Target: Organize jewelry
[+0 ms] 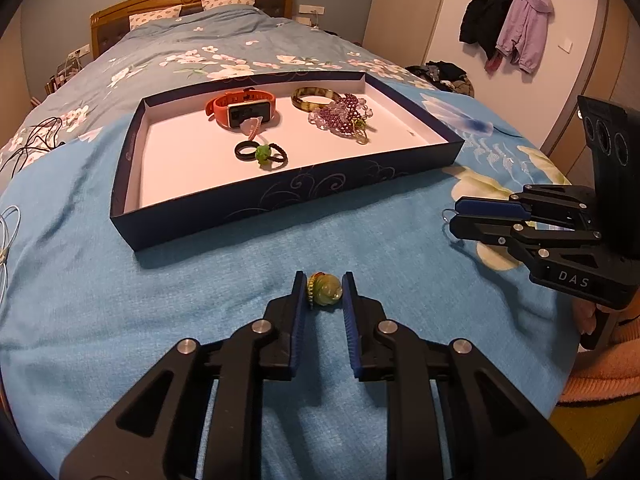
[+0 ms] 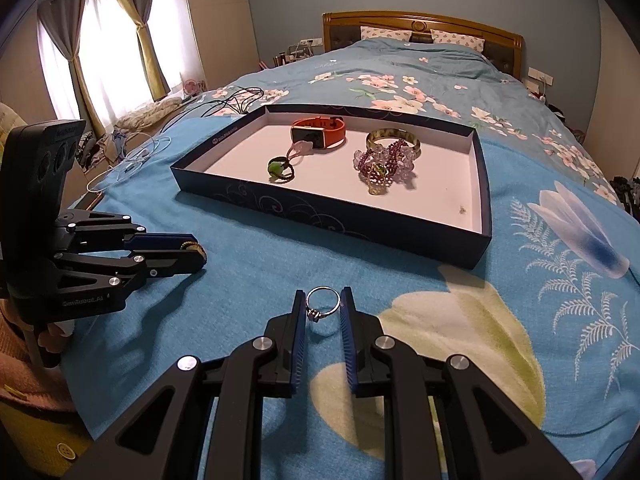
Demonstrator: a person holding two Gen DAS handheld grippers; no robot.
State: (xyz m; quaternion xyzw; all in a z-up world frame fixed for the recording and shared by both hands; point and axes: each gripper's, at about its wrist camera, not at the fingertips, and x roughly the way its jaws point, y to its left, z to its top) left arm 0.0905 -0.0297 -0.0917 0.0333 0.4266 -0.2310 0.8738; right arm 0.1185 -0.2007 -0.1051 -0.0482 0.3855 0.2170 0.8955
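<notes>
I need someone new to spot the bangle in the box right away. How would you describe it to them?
Find the shallow dark blue box lying on the blue floral bedspread. Inside, toward its far right, the bangle lies flat beside the orange watch, partly covered by a heap of purple beads. It is the only rigid, glossy, olive-brown hoop there.

Speck (image 2: 463, 209) in tray (image 2: 482, 184) near corner: too small to tell. Cables (image 1: 8, 232) left of tray cut off by edge.
</notes>
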